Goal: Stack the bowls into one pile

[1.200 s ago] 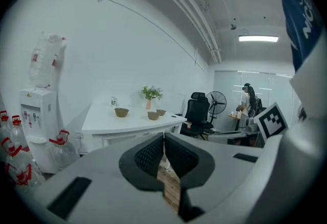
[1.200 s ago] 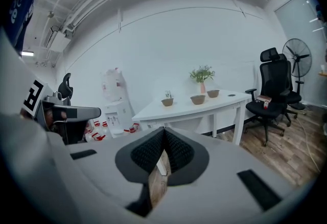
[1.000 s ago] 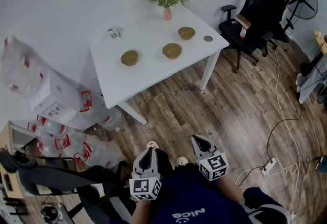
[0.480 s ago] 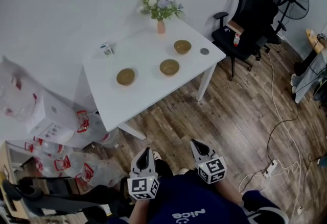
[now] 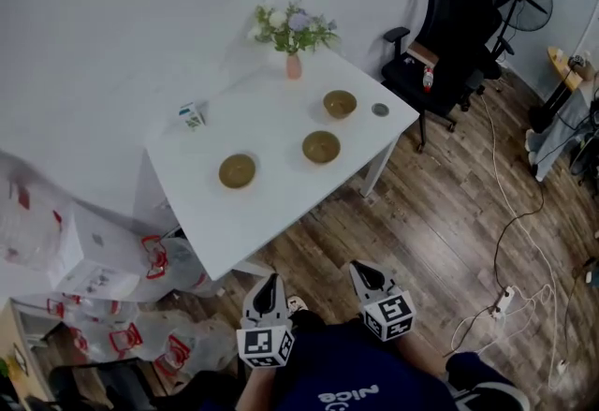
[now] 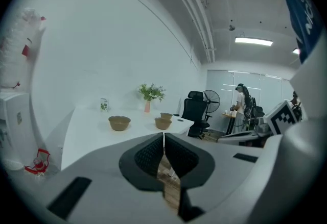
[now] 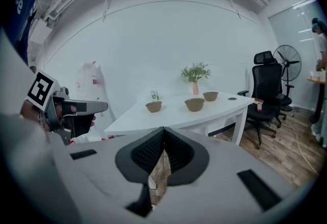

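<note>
We hold the left gripper (image 5: 270,280) and the right gripper (image 5: 358,269) clenched on nothing, well apart from the white worktop (image 5: 271,124). On it stand the round tan left bowl (image 5: 237,170), middle bowl (image 5: 321,147) and far bowl (image 5: 340,104) (each apart from the others).

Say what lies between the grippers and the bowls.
Head view: only wood floor and bare tabletop lie between the left gripper, right gripper and bowls.

Place: an office-like room is shown.
Seating: a black swivel chair (image 5: 447,36) and a standing fan (image 5: 520,5) are seen right of the white table (image 5: 271,124).
Floor (image 5: 440,212): wood planks; a power strip (image 5: 504,300) is laid right of the table.
Storage: cartons (image 5: 92,255) are piled left of the table.
</note>
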Motion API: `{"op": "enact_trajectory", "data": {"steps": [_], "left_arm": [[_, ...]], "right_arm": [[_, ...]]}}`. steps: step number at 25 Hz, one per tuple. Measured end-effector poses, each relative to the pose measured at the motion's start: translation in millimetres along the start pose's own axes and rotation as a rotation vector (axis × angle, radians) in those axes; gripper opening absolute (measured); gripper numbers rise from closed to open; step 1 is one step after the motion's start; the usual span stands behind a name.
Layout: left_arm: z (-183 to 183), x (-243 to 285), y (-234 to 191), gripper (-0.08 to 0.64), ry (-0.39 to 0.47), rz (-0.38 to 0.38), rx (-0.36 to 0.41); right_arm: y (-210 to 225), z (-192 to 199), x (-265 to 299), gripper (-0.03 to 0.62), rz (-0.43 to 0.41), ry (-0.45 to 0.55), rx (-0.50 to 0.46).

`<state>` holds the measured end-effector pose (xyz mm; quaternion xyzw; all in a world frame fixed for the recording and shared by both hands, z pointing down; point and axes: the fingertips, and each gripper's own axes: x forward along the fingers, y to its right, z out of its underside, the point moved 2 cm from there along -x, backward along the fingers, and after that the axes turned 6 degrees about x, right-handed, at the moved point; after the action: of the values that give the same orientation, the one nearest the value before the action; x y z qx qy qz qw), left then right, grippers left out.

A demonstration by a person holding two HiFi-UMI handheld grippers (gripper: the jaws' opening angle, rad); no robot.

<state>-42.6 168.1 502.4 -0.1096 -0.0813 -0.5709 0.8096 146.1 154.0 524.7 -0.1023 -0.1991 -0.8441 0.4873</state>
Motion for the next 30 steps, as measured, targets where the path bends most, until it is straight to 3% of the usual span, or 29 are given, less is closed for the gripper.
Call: {"op": "enact_trajectory", "data": {"steps": [14, 26, 30], "left_arm": [[-3.8, 20.6, -93.1, 0.025, -0.004, 0.065, 0.005], [-4.9, 33.9, -102.5, 0.026, -0.002, 0.052, -0.019], [-10.8, 48.1, -103.4, 0.026, -0.011, 0.037, -0.028]], "right_arm": [[-60.6, -6.3, 74.0, 0.023, 0.041, 0.012, 0.015], [-52.5, -8.2, 92.2, 0.023, 0.051, -0.029, -0.002], [-41.6, -23.4, 114.8, 0.023, 0.015, -0.034, -0.001]]}}
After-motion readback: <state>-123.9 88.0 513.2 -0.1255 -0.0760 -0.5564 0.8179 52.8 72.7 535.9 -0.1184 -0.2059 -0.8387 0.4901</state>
